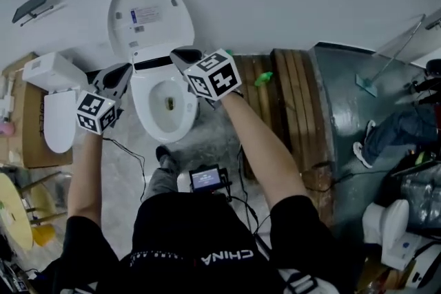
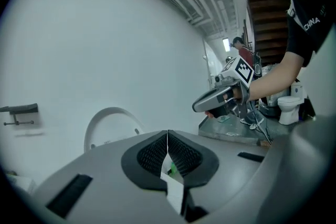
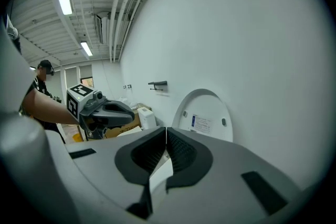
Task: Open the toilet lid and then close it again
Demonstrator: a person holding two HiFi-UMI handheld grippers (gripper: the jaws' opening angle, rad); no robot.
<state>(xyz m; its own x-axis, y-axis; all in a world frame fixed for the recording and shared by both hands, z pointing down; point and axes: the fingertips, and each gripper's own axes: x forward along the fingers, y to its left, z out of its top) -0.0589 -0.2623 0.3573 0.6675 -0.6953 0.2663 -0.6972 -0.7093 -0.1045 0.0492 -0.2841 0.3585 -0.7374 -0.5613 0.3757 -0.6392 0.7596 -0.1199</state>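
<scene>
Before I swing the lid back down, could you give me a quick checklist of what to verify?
1. Toilet lid upright against the wall: ok.
2. Left gripper shut, nothing between its jaws: ok.
3. Right gripper shut, nothing between its jaws: ok.
4. A gripper touching the lid: not ok, both are short of it.
5. Bowl rim free of anything in the lid's path: ok.
</scene>
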